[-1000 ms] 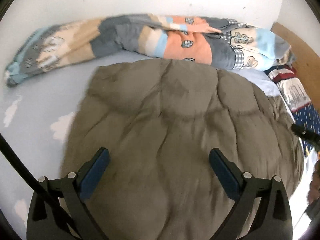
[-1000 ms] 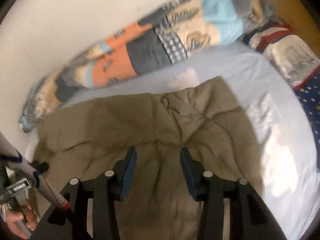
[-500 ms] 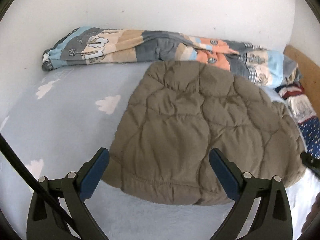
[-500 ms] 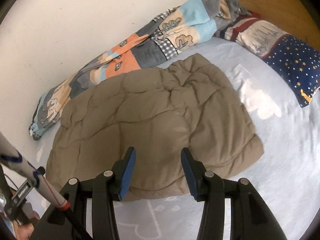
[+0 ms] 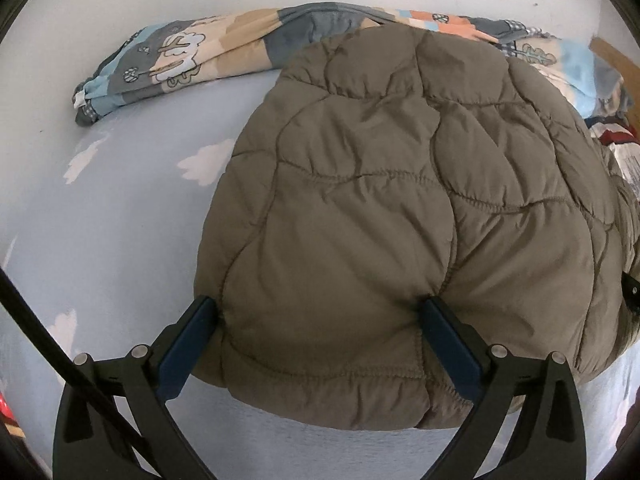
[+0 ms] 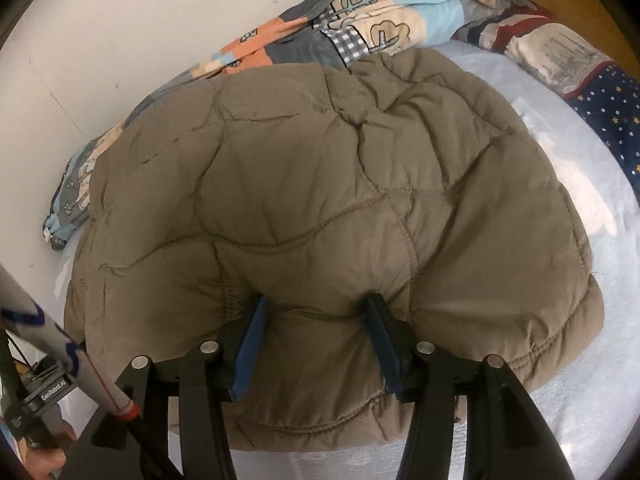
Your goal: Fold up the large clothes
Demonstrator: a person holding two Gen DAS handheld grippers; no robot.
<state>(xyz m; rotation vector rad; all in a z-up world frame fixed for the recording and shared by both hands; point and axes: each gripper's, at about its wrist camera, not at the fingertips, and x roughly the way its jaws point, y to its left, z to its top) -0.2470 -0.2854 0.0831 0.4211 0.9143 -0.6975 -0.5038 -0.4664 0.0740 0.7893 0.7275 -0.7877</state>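
Left tongs (image 5: 316,316) spread wide, straddling near hem of padded jacket (image 5: 400,200) on bed (image 5: 120,208); right tongs (image 6: 316,312) just widened, likewise ungripped. Advice: bite hem at 6 o'clock evenly (thick padding slips), fold toward 12.

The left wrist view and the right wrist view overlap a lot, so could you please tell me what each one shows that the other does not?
Only the left wrist view shows the white cloud prints on the blue sheet. Only the right wrist view shows the starry navy pillow and a person's hand at the lower left. Both show the brown quilted jacket on the bed, the patchwork blanket along the wall, and an open claw pressed into the jacket's near edge.
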